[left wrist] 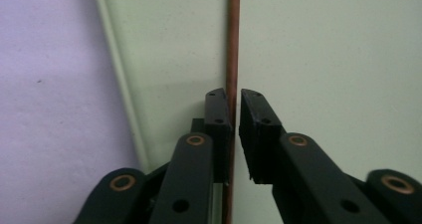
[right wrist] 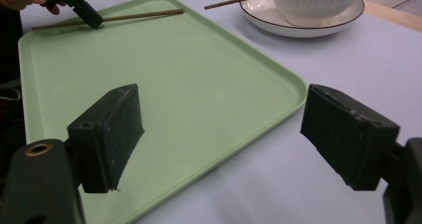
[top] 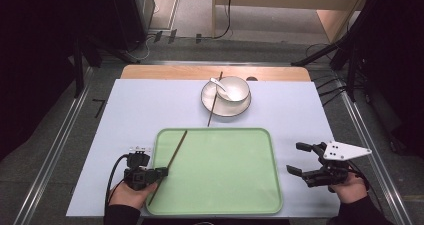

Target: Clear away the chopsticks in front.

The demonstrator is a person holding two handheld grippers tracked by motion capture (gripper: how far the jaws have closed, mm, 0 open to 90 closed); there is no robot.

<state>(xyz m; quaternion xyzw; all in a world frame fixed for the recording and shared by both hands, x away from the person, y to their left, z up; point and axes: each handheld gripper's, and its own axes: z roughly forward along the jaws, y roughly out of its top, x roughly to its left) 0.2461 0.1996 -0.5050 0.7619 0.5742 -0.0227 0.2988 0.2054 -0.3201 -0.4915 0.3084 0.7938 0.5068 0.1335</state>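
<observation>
So the left gripper (top: 161, 173) sits right at the near-left corner of the green tray (top: 225, 205), and the chopstick (top: 172, 157) it's dealing with runs straight through its jaws. In the left gripper view the stick goes lengthwise up the middle, in line with the jaws, lying against the left pad with a thin sliver of gap on the right-hand side, so the jaws are nearly together but look like they've just slackened rather than pinching hard. From above, that chopstick lies diagonal: near end poking out over the tray's left rim toward the person, far end angled up and right onto the tray floor. The left hand is obviously the one on it. The right gripper (top: 303, 160) hangs off to the right of the tray over the pale blue table cover (top: 125, 115), jaws spread wide, nothing in them. Further back, well past the tray, a second chopstick (top: 214, 101) leans on the plate (top: 215, 107) holding a white bowl (top: 233, 89) with a spoon (top: 218, 83) in it. My guess is the next move is backing the left jaws straight off along the stick.
</observation>
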